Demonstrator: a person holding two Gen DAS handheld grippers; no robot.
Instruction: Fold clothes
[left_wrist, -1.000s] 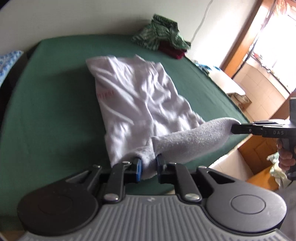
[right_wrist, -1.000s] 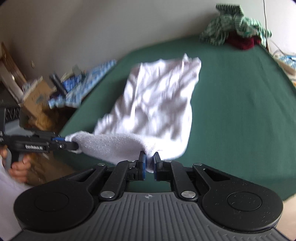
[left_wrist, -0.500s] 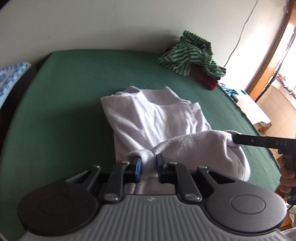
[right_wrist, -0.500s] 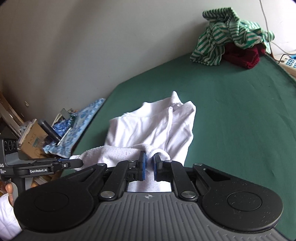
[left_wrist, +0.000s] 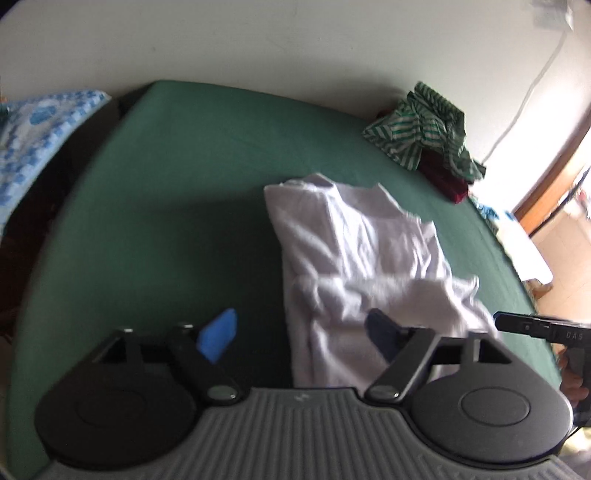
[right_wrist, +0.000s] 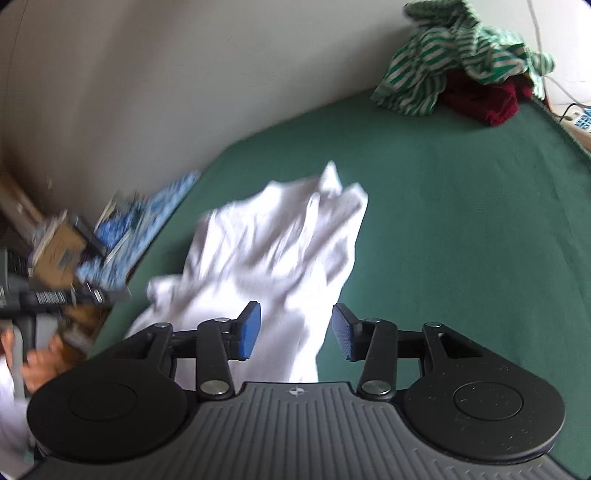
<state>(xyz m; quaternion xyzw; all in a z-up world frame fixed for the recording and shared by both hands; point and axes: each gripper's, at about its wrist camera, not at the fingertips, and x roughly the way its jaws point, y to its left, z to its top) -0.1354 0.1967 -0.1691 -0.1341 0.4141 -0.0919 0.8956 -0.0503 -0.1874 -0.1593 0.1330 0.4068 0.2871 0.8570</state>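
A white garment (left_wrist: 362, 258) lies folded in a rumpled heap on the green bed (left_wrist: 184, 221). My left gripper (left_wrist: 299, 330) hovers over its near left edge with jaws opening wide. The cloth lies below them, untouched by the blue pads (left_wrist: 218, 334). In the right wrist view the same garment (right_wrist: 277, 251) stretches away from my right gripper (right_wrist: 295, 332). Its jaws are opening too, and the cloth passes under the gap without being pinched. Each gripper shows in the other's view: the right gripper (left_wrist: 535, 326) at the right edge, the left gripper (right_wrist: 55, 295) at the left edge, held by a hand (right_wrist: 37, 362).
A green-and-white striped pile (left_wrist: 424, 129) on a dark red garment (left_wrist: 450, 184) sits at the bed's far right corner. A blue patterned cloth (left_wrist: 37, 140) and a cardboard box (right_wrist: 62, 254) lie off the bed's left side. A bright doorway (left_wrist: 554, 206) opens at the right.
Both grippers carried the garment's near edge forward over the rest of it, then opened and let the cloth go. The white garment now lies shorter and doubled over.
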